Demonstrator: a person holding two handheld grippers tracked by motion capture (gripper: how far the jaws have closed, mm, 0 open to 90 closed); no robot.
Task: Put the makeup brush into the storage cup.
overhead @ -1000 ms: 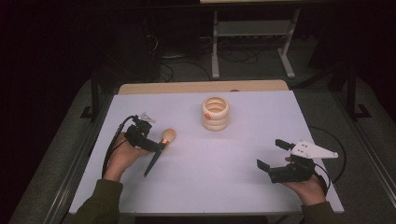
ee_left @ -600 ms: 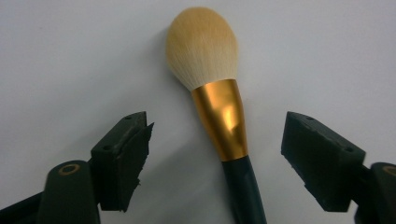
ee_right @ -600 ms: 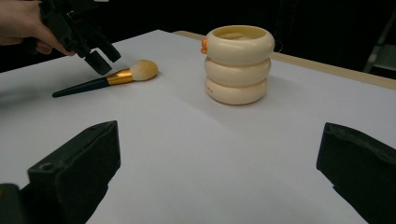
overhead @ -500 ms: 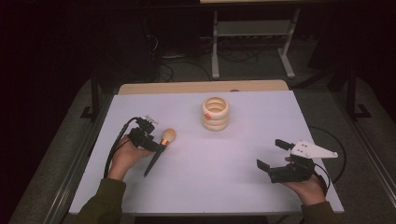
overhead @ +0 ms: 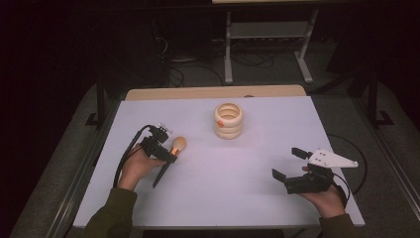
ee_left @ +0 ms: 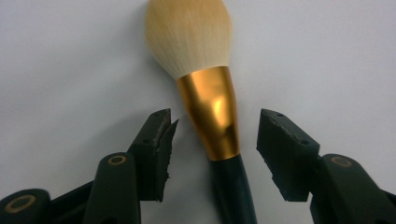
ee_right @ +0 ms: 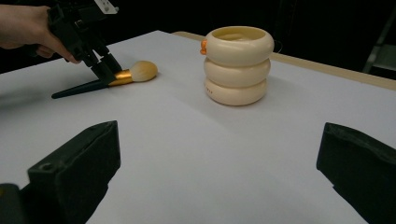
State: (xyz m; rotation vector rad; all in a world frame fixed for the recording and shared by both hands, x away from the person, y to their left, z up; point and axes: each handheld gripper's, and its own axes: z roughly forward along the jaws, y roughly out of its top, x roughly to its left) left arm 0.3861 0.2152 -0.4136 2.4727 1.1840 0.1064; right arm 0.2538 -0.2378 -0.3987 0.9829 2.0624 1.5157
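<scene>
A brush [ee_left: 211, 102] lies flat on the white counter [overhead: 237, 188], left of a cream ringed holder [overhead: 229, 120]. The left gripper [ee_left: 212, 135] straddles the gold ferrule, its fingers [ee_left: 156, 149] apart on either side and not touching it. The right gripper [overhead: 289, 166] sits near the counter's right front, fingers [ee_right: 74, 172] wide apart and holding nothing.

The left gripper [overhead: 166, 157] is lowered to the bench, jaws parted and tipped downward. The right gripper [overhead: 286, 162] rests low in its hand [overhead: 324, 198], jaws spread wide.
</scene>
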